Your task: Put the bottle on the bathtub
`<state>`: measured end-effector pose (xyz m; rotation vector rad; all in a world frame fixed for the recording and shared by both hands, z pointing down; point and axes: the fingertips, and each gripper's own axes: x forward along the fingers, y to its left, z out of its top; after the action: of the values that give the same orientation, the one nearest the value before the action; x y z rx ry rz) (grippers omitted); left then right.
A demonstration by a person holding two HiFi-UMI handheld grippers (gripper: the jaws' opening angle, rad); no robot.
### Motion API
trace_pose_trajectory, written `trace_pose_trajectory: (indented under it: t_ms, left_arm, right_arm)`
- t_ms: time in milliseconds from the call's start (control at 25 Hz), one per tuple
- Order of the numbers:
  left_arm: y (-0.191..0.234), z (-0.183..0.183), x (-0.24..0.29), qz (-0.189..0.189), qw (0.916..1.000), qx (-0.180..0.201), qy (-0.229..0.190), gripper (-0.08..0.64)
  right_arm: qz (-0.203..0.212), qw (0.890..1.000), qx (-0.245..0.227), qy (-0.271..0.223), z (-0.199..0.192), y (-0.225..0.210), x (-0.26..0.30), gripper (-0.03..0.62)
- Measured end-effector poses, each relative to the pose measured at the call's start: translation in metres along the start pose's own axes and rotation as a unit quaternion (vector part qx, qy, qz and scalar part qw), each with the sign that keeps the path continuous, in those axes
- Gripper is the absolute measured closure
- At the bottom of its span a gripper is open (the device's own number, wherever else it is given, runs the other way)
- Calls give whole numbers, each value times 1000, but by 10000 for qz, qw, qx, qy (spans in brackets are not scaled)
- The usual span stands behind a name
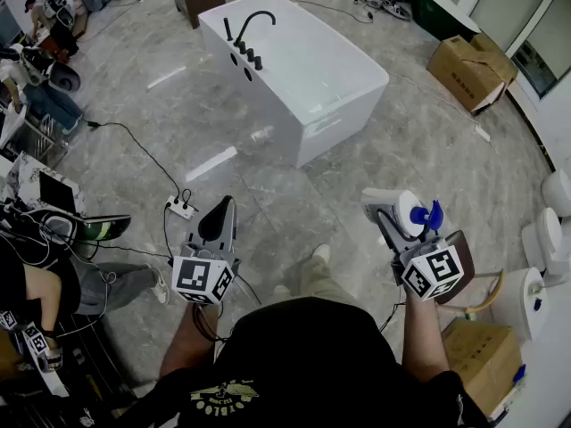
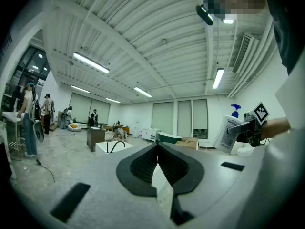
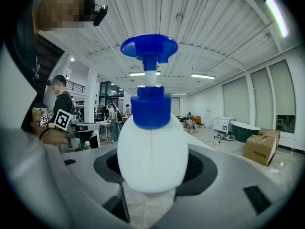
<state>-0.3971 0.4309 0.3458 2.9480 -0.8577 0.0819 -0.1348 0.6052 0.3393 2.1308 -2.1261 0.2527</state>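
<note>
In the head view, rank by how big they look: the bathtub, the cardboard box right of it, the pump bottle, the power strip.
1. bathtub, clearly largest
2. cardboard box
3. pump bottle, enlarged by nearness to the camera
4. power strip, smallest

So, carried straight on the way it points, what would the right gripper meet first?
Probably the white rectangular bathtub, near its closest end; only grey floor lies between, though depth is unclear.

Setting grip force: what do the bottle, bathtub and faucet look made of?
Bottle: likely plastic, smooth white, faint mould seam; blue pump likewise.
Bathtub: smooth white, acrylic or ceramic, can't tell.
Faucet: matte black, probably coated metal.
</note>
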Motion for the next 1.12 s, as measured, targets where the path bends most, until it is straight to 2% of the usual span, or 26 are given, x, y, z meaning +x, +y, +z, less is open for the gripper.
trace_pose_trajectory:
  t_ms: [400,720,840,1000,1120]
  left_arm:
    - [15,8,0,132,9999,-75,-3,549]
    - [25,-13,19,155,9996,-158,188,549]
    - [36,-22,30,176,9992,-154,315,550]
    - [62,-8,55,258,9984,-211,460,550]
    - [67,-20,77,324,9982,-180,481,550]
  right_arm:
    - [30,10000,67,46,9,-4,11,331]
    - [-165,9996,203,118,-6,-27,20,331]
    - [-148,9994,250,175,-12,-33,38,331]
    - [-80,9992,278,290,7,-42,71,331]
    - [-21,9991,290,302,-5,-60,90,331]
